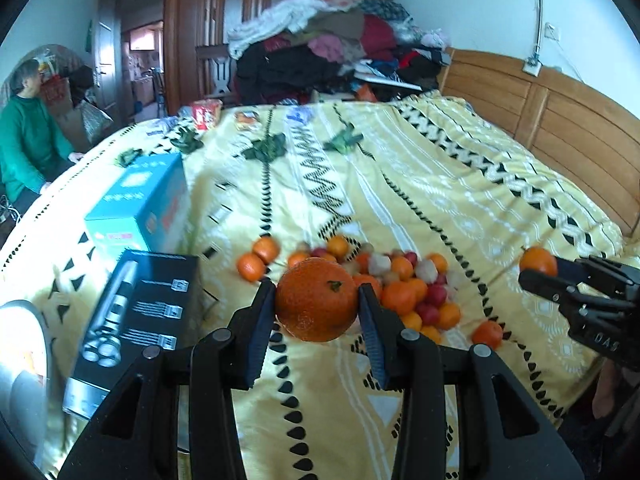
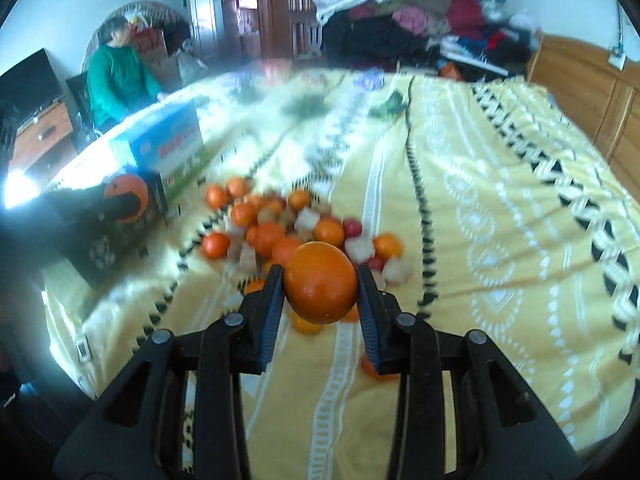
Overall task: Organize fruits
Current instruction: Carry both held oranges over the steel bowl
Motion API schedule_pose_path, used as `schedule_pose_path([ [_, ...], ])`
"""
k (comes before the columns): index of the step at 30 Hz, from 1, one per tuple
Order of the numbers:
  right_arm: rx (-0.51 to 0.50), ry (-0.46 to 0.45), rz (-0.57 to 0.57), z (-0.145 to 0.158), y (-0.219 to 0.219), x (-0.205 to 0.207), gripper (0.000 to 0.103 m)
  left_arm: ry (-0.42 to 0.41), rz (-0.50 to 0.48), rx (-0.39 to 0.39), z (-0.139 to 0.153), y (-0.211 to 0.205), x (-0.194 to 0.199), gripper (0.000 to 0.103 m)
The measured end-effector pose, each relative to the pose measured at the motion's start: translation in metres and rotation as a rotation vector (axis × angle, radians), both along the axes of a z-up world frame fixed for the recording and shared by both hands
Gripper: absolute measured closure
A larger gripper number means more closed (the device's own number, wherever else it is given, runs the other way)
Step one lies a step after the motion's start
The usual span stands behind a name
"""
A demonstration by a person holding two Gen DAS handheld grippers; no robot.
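My left gripper (image 1: 317,298) is shut on a large orange (image 1: 316,300), held above the yellow bedspread (image 1: 400,184). My right gripper (image 2: 320,284) is shut on another orange (image 2: 320,282), also lifted off the bed. In the left wrist view the right gripper (image 1: 538,270) shows at the right edge with its orange (image 1: 538,262). In the right wrist view the left gripper (image 2: 128,200) shows at the left with its orange (image 2: 132,196). A pile of oranges, red fruits and pale fruits (image 1: 404,280) (image 2: 288,228) lies on the bed beyond both grippers.
A blue box (image 1: 138,204) (image 2: 168,148) and a black box (image 1: 136,328) lie on the bed's left side. A metal bowl's rim (image 1: 24,360) shows at the far left. Piled clothes (image 1: 332,40) and a wooden headboard (image 1: 560,120) stand behind. A person in green (image 1: 28,140) sits at left.
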State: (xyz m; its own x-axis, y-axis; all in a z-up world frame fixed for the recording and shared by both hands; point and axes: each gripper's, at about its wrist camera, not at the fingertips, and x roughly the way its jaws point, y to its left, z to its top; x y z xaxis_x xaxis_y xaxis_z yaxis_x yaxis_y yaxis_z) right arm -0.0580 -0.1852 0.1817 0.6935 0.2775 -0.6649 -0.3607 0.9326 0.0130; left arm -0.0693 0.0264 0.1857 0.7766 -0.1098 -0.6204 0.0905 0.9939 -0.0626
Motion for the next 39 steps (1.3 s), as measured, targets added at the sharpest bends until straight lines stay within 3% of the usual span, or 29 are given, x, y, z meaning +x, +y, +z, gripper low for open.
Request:
schedule_pose_path([
  [6,0.033,-0.060,0.044,0.026,0.026,0.000,0.067,-0.041,0.063,0.007,0.020,0.029,-0.012,0.060],
  [10,0.071,-0.083,0.106,0.043,0.057,0.002,0.067,-0.070,0.144,0.000,0.035,0.069,-0.028,0.060],
  [17,0.149,-0.094,0.316,0.075,0.154,-0.004,0.067,-0.091,0.400,-0.031,0.052,0.193,-0.080,0.060],
  [22,0.163,-0.055,0.507,0.081,0.249,-0.017,0.067,-0.068,0.623,-0.059,0.044,0.295,-0.130,0.061],
  [26,0.151,0.005,0.640,0.072,0.319,-0.029,0.067,-0.003,0.763,-0.097,0.018,0.361,-0.161,0.061],
  [29,0.123,0.059,0.707,0.054,0.359,-0.038,0.067,0.059,0.809,-0.128,-0.007,0.391,-0.174,0.061],
  [34,0.072,0.179,0.760,0.015,0.399,-0.048,0.067,0.140,0.788,-0.144,-0.041,0.389,-0.172,0.061],
  [39,0.029,0.262,0.777,-0.015,0.414,-0.058,0.067,0.177,0.762,-0.125,-0.052,0.382,-0.160,0.061],
])
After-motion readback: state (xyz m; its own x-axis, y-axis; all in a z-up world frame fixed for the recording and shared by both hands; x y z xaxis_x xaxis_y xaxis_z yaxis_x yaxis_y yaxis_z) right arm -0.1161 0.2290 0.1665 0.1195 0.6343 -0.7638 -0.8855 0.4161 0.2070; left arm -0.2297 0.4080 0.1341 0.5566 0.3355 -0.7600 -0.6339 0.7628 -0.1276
